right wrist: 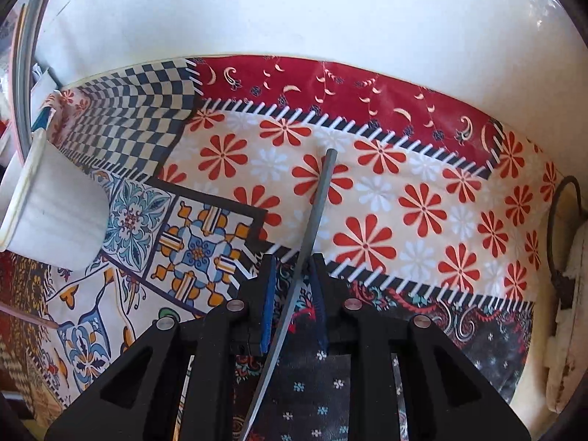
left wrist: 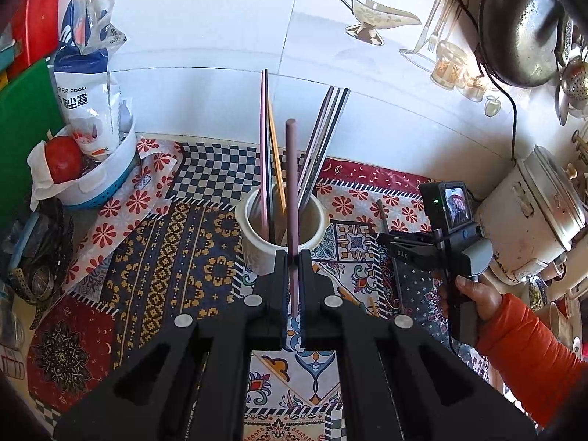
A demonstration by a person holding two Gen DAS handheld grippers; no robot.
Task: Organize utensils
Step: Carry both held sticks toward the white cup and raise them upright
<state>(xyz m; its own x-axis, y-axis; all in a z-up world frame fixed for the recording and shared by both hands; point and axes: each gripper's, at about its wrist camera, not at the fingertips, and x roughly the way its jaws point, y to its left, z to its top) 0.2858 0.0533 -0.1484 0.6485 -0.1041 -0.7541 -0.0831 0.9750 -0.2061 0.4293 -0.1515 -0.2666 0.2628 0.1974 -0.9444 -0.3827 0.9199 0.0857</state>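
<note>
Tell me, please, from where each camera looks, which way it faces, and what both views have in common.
Left wrist: sits on the left gripper, facing forward and down at the white cup of chopsticks; the gripper is shut on a dark red chopstick. The right gripper, a hand and an orange sleeve show.
Right wrist: sits on the right gripper, facing steeply down at the patterned cloth; a grey chopstick lies between its open fingers.
Shared: the cup, cloth and white wall.
</note>
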